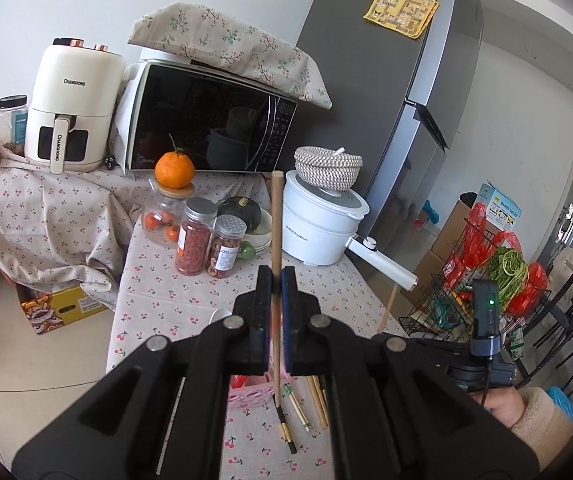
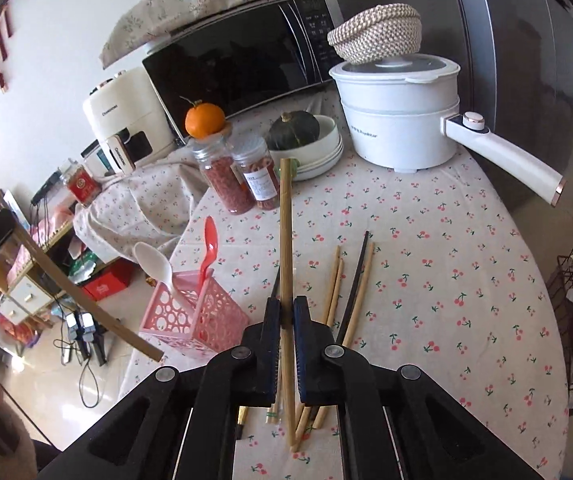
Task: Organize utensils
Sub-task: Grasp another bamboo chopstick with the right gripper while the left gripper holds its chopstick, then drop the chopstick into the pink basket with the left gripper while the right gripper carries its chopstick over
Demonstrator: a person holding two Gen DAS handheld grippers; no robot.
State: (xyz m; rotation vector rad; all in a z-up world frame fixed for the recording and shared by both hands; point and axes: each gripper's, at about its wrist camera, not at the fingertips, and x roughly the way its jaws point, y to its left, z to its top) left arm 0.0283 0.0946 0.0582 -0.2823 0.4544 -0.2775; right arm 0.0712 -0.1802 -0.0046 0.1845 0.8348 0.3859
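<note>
My left gripper [image 1: 277, 280] is shut on a bamboo chopstick [image 1: 276, 224] that stands upright above the table. My right gripper [image 2: 286, 307] is shut on another bamboo chopstick [image 2: 286, 232], also upright. The pink perforated utensil basket [image 2: 194, 320] stands at the table's left edge and holds a white spoon [image 2: 152, 264] and a red spoon [image 2: 209, 246]. Several loose chopsticks [image 2: 352, 292], bamboo and dark, lie on the cherry-print tablecloth to the right of the basket. The left-held chopstick [image 2: 86, 300] also shows in the right wrist view, left of the basket.
Two spice jars [image 2: 242, 176], a jar with an orange [image 2: 204, 120] on it, a squash in a bowl [image 2: 306, 140], a white electric pot [image 2: 402, 120] with a long handle, a microwave [image 2: 246, 56] and an air fryer [image 1: 72, 108] crowd the table's back. A wire rack [image 1: 470, 280] stands right of it.
</note>
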